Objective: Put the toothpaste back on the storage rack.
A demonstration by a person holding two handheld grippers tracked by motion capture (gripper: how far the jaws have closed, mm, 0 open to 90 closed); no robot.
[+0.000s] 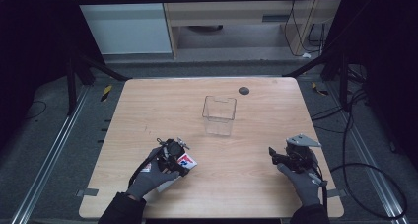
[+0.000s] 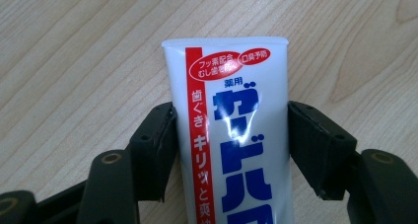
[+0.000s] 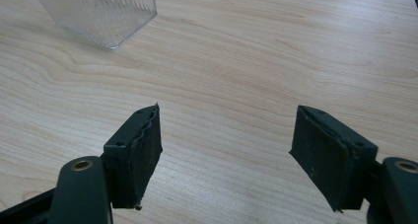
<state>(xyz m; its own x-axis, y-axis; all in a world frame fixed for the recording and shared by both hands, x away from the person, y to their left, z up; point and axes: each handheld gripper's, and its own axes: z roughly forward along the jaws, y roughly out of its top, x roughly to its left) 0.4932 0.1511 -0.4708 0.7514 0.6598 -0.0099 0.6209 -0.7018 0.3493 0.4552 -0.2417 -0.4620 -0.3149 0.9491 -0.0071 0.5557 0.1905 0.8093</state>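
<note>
A white toothpaste tube (image 2: 231,135) is marked with a red stripe and blue lettering. A clear ribbed container (image 1: 219,115) is seen on the pale woodgrain table (image 1: 256,184); grey gloves (image 1: 148,179) are worn.

Glossy plastic tube (image 2: 231,135); matt wood table (image 1: 246,184).

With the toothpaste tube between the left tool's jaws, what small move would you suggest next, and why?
Probably lift the white toothpaste tube slightly: the left tool has both jaws against its sides, it lies on the wooden table, and the clear plastic container stands open ahead.
</note>
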